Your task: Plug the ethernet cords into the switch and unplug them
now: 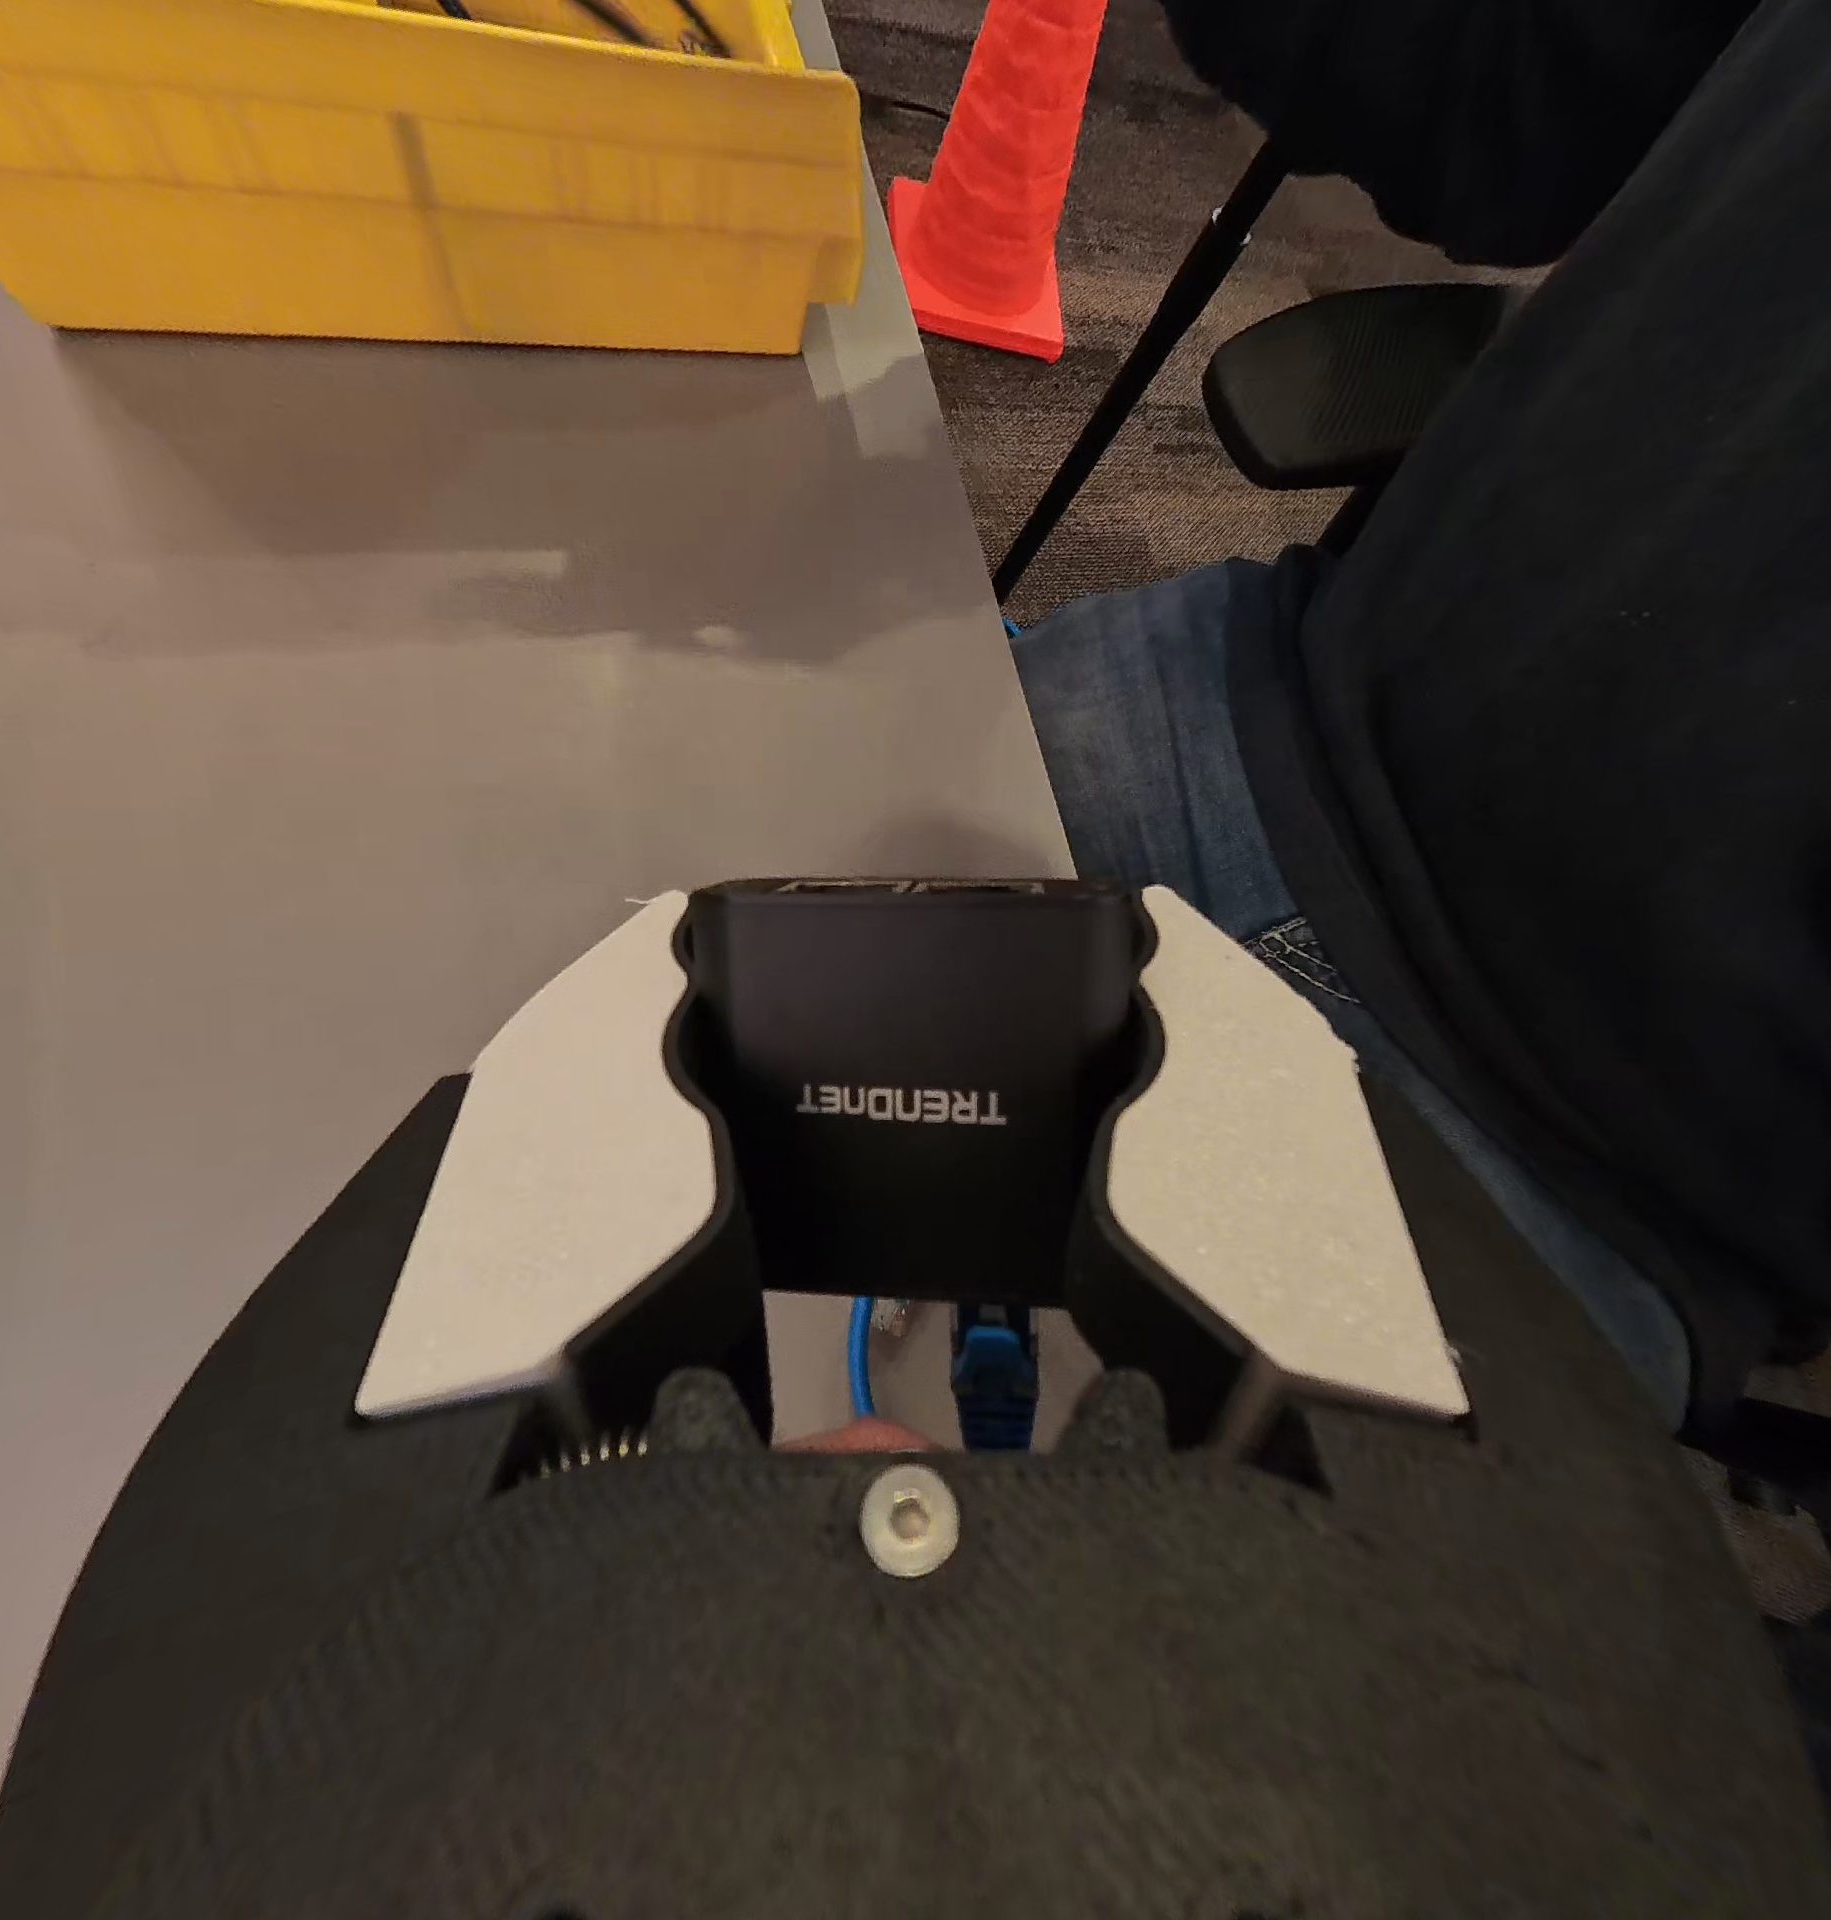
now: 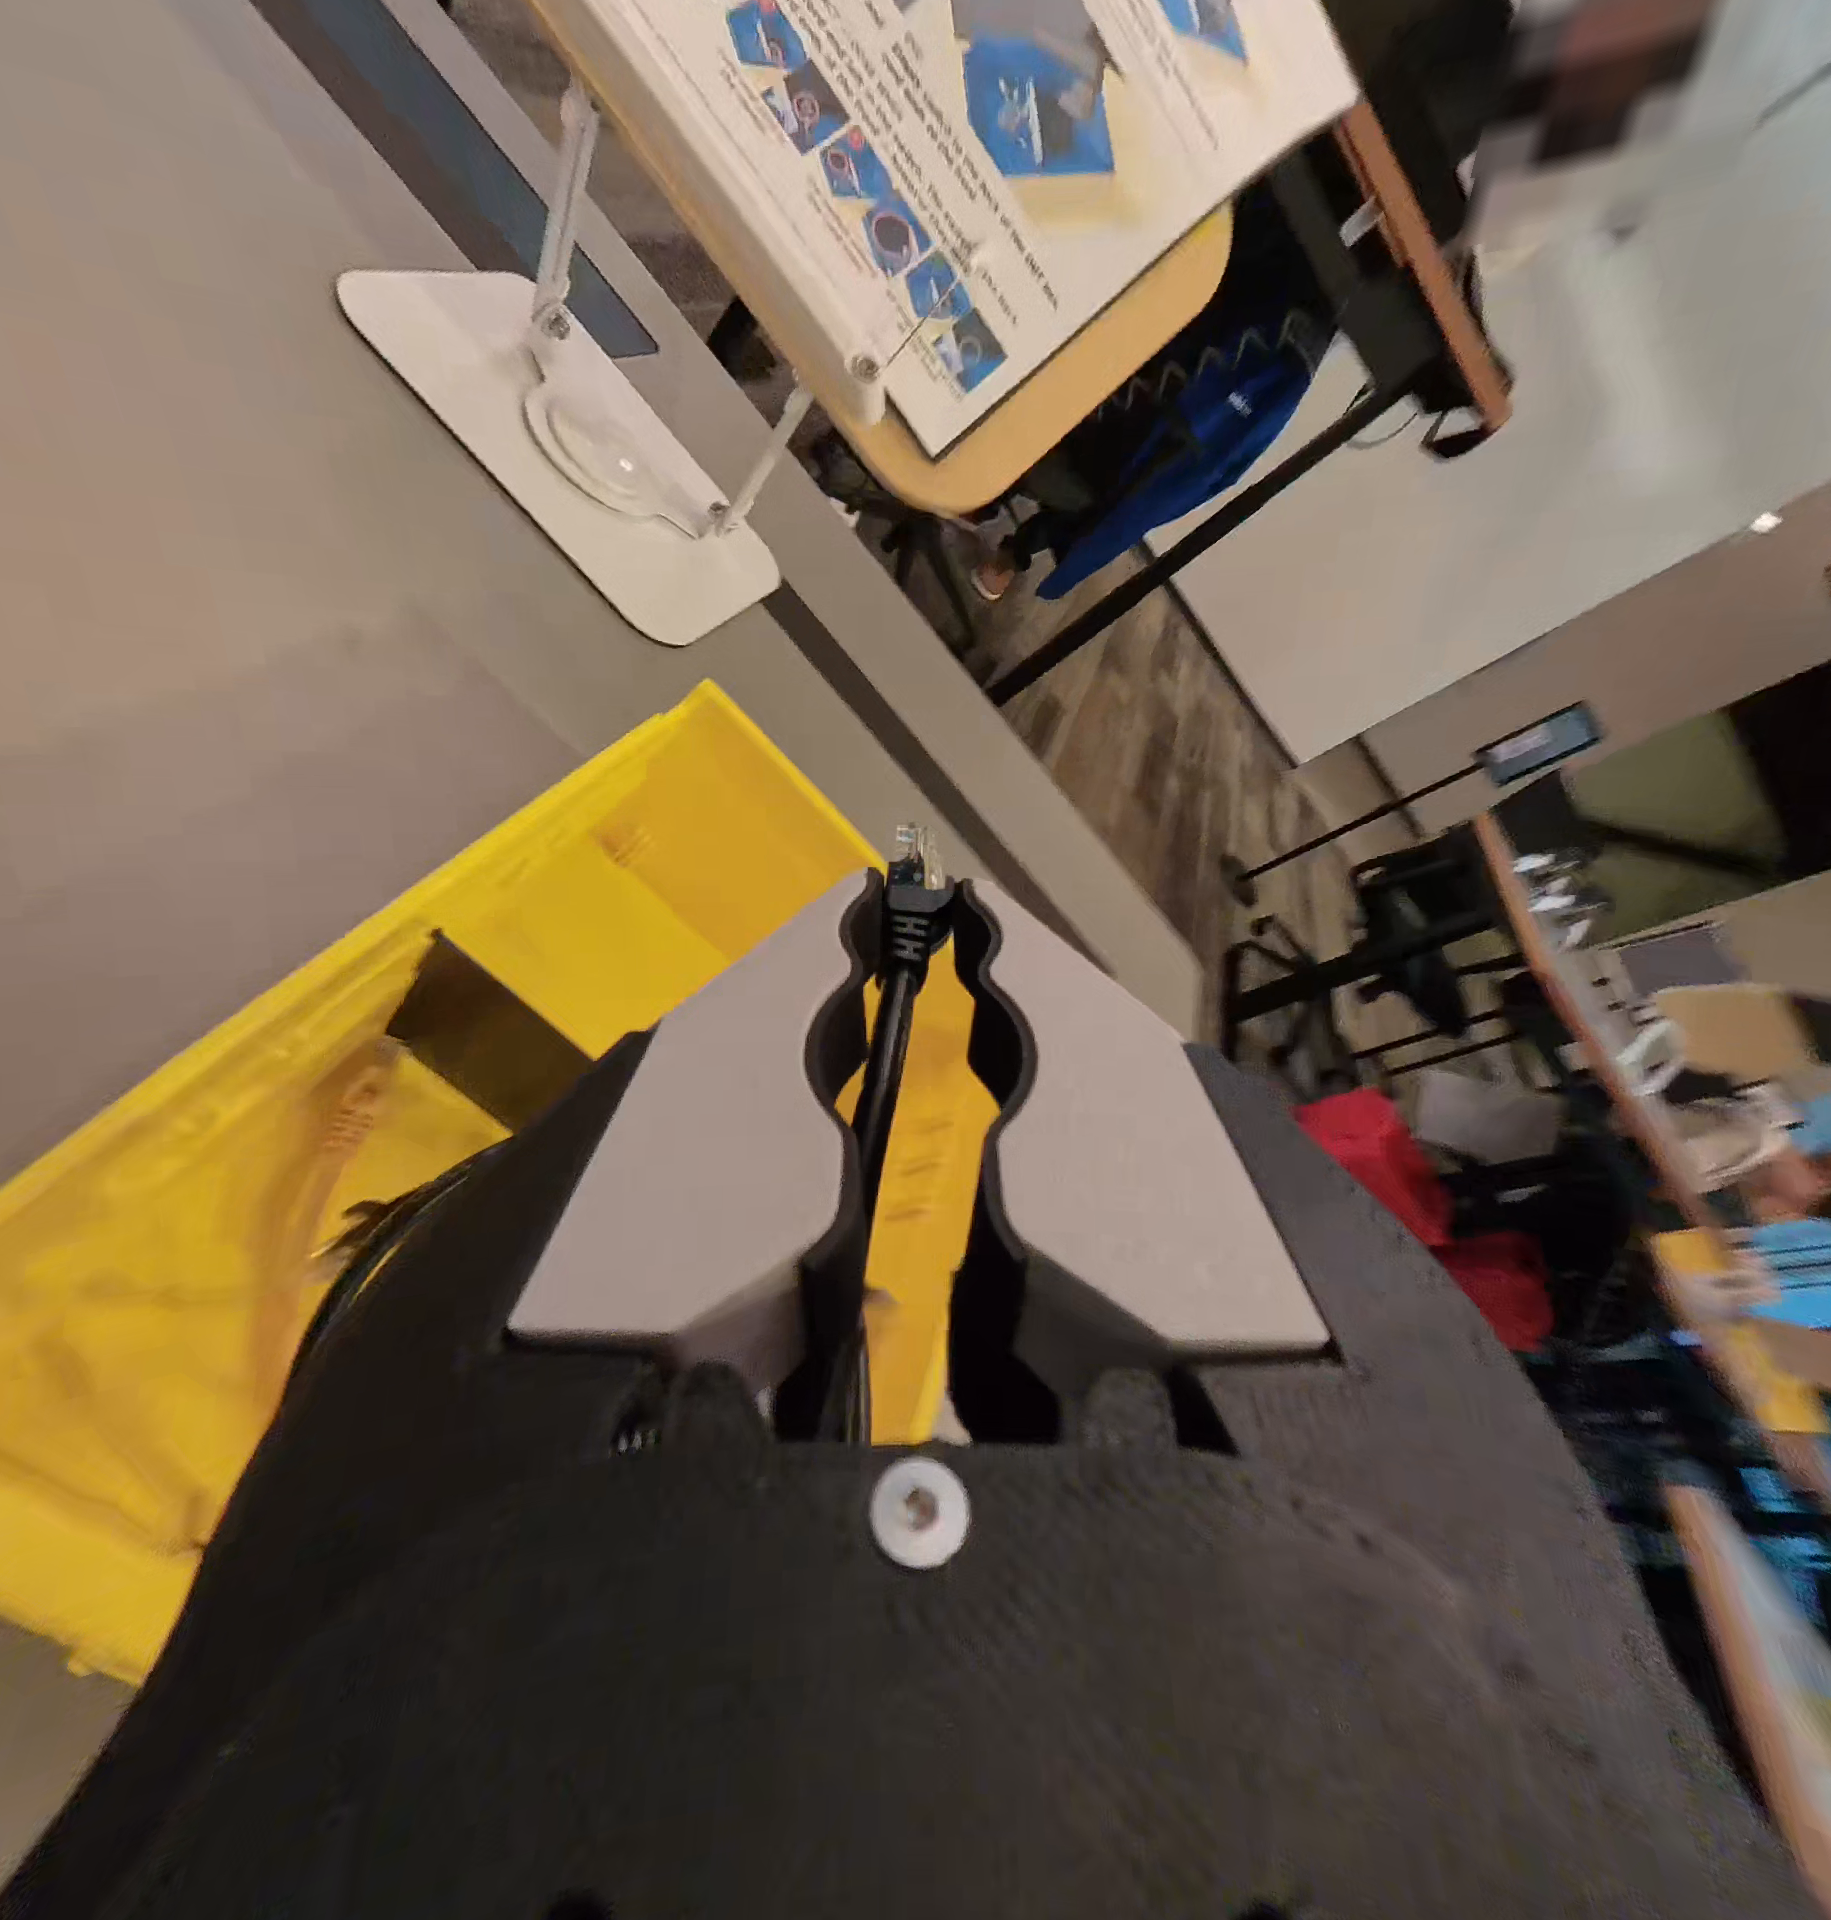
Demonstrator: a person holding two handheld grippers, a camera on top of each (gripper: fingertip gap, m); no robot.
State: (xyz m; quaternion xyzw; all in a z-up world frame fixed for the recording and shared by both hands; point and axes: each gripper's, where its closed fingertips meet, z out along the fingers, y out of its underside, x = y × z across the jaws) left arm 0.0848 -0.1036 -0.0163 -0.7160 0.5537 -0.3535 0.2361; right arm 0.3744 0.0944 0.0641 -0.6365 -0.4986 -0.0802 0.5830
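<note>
- The grey table (image 1: 371,727) carries the work, and its near edge sits right by the person's lap, so both tools work close to the body
- The yellow bin (image 2: 267,1195) lies on the table below the right gripper; more cords seem to rest inside it, which would make it the supply, though blur hides the detail
- The left gripper (image 1: 913,935) is clamped on the black switch (image 1: 911,1081), holding it clear above the table with the port face turned away from the camera, presumably so a plug can be pushed in against a firm hold
- A blue cord (image 1: 989,1382) shows beneath the switch; whether it is seated in a port I cannot tell
- The right gripper (image 2: 916,914) pinches the black ethernet cord (image 2: 890,1060) just behind its clear plug (image 2: 913,847), leaving the tip free and pointing forward, ready for a port
</note>
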